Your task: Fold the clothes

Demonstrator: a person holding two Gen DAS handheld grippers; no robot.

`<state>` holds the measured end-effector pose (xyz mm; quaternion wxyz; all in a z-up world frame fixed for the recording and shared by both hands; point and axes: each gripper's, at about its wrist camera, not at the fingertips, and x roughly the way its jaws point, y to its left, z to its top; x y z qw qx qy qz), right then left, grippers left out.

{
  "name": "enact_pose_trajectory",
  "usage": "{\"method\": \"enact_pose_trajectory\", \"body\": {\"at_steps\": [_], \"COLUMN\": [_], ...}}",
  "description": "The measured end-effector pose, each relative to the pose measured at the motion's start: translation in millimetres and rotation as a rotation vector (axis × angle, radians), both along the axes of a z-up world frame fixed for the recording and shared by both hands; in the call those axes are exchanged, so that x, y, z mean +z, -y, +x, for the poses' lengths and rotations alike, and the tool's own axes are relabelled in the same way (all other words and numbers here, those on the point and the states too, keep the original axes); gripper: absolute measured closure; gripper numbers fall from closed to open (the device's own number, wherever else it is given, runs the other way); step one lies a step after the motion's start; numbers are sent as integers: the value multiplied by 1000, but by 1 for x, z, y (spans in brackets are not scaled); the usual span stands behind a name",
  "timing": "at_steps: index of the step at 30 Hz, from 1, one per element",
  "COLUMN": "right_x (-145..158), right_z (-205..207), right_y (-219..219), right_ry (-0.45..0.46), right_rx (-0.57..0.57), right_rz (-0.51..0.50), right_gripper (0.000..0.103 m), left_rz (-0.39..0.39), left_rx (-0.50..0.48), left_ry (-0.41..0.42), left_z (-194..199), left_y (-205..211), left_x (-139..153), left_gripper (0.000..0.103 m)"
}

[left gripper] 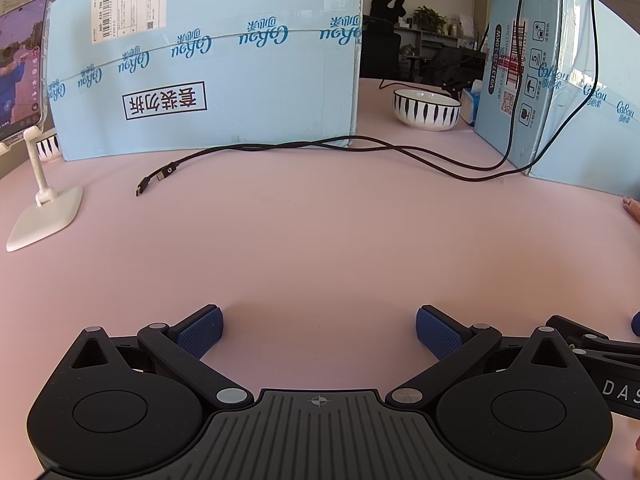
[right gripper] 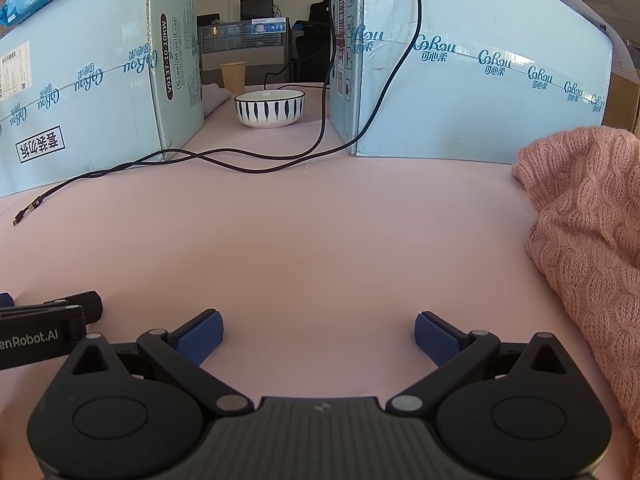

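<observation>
Both grippers are black with ribbed grey centres, silver pivot screws and blue textured fingers [left gripper: 200, 330]

pink cable-knit sweater [right gripper: 592, 248] on a pale pink table [right gripper: 304, 240] — light blue boxes [left gripper: 208, 60] with teal lettering, a white bowl [right gripper: 269, 109] with dark stripes, a black cable [left gripper: 320, 148], blue-padded black grippers.

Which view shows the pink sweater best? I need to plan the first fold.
The right wrist view: the pink sweater fills its right edge, bunched on the table. The left wrist view catches only a sliver at its right edge.
</observation>
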<state>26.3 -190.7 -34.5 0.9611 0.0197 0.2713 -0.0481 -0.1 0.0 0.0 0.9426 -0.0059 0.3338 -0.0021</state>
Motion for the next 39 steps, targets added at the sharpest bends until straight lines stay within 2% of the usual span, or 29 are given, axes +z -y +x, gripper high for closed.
{"method": "enact_pose_trajectory", "body": {"at_steps": [39], "right_x": [-1], "right_z": [2], "right_y": [-7], "right_ry": [-6], "right_rx": [-9], "right_rz": [-19], "right_gripper": [0], "left_rz": [24], "left_rx": [1], "left_ry": [-3], "left_z": [-1], "left_y": [4], "left_x": [0], "left_gripper": [0]}}
